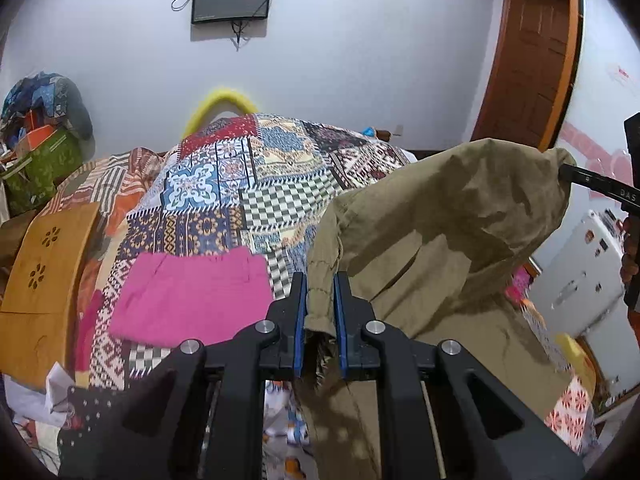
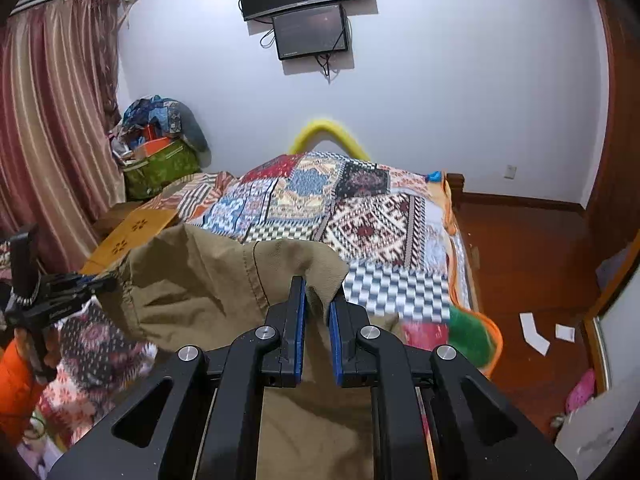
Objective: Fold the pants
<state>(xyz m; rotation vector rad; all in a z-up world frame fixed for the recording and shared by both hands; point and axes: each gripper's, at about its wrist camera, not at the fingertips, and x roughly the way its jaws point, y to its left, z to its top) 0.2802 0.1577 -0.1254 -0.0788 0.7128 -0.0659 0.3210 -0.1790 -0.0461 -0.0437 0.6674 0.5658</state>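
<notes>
Khaki pants (image 1: 440,232) hang in the air above the patchwork bed, stretched between both grippers. My left gripper (image 1: 320,284) is shut on one edge of the pants near a stitched hem. My right gripper (image 2: 318,290) is shut on another corner of the khaki pants (image 2: 208,280). The right gripper shows at the right edge of the left wrist view (image 1: 568,170), pinching the cloth. The left gripper shows at the left of the right wrist view (image 2: 108,282). The lower part of the pants hangs below, hidden behind the gripper bodies.
A folded pink garment (image 1: 192,296) lies on the patchwork quilt (image 1: 248,184). A wooden board (image 1: 44,264) lies on the bed's left side. A green bag (image 2: 160,168) of clutter stands at the far left. An orange-rimmed green basket (image 2: 476,336) sits by the bed; wood floor (image 2: 528,248) lies to the right.
</notes>
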